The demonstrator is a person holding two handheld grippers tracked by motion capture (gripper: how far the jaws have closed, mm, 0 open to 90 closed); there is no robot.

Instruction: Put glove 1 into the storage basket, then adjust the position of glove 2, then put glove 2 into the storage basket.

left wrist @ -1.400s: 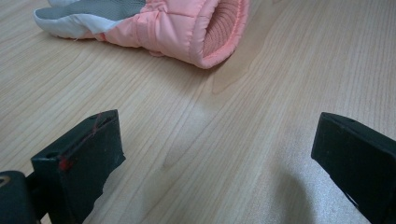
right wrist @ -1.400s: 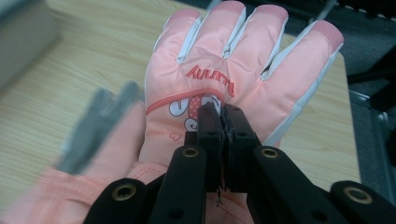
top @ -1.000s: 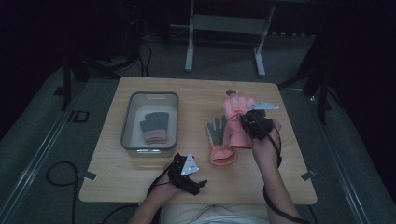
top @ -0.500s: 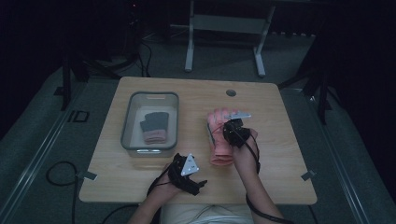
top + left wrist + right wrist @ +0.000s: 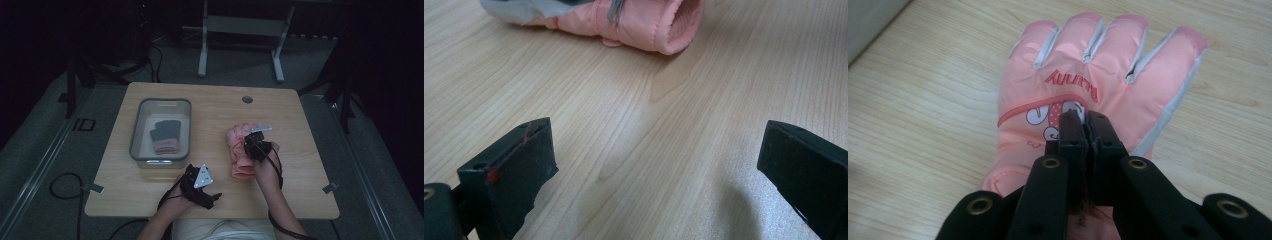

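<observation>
A clear plastic bin point(image 5: 161, 131) stands on the wooden table point(image 5: 210, 107), holding one grey glove with a pink cuff point(image 5: 164, 136). Right of the bin, well apart, a pink glove point(image 5: 242, 152) lies flat, back up. The right gripper point(image 5: 1084, 125) pinches its fabric, jaws together. Nearer the person than the bin, the left gripper point(image 5: 200, 183) rests, jaws apart.

One word can be read: red stitched lettering on the back of the padded pink glove with grey finger gussets point(image 5: 1088, 100), seen upside down in the right gripper view, just below the finger roots; it looks like "Bunny", though the first letters are not sharp; beneath it sits a small cartoon figure in white and red, partly hidden; nothing else legible appears.
</observation>
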